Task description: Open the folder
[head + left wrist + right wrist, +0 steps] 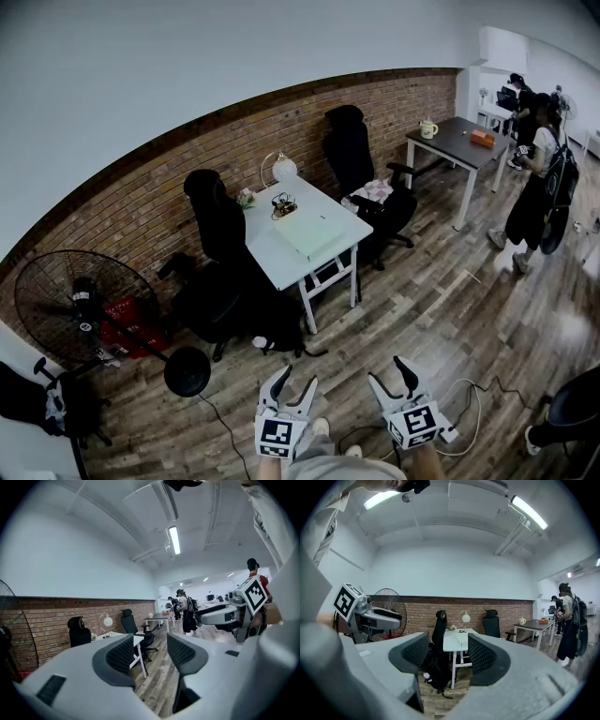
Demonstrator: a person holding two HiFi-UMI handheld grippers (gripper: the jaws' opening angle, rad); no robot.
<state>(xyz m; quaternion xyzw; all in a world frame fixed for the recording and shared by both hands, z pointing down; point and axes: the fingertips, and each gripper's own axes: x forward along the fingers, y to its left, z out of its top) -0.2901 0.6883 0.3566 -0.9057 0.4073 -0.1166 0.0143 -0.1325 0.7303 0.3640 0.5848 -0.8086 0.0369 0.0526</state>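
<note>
**Both grippers wait open, well short of the folder**

At the far left a standing fan (80, 305) is parked against the brick wall, out of the walking path. Just right of it a black chair (217, 225) is pushed up to the far side of the white table (272, 248), which leaves the near edge free to approach.

The folder (307, 232), pale green, lies flat near the middle of that table, apparently closed. A small lamp (283, 169) and some clutter sit behind it by the wall, so its near side looks reachable.

The left gripper (297, 380) is held low at the bottom of the head view, roughly level. Its jaws stand wide apart with only floor and distant furniture between them.

The right gripper (388, 372) hangs just beside it in the same way, jaws spread and nothing in them. Its own view frames the table between the pads.

Both look carried at the ready, not working. The table is well apart from them across bare wooden floor, so the task has probably not begun and the next move calls for walking up to it.

Further right a dark table (459, 142) and a standing person (534, 183) play no part.
</note>
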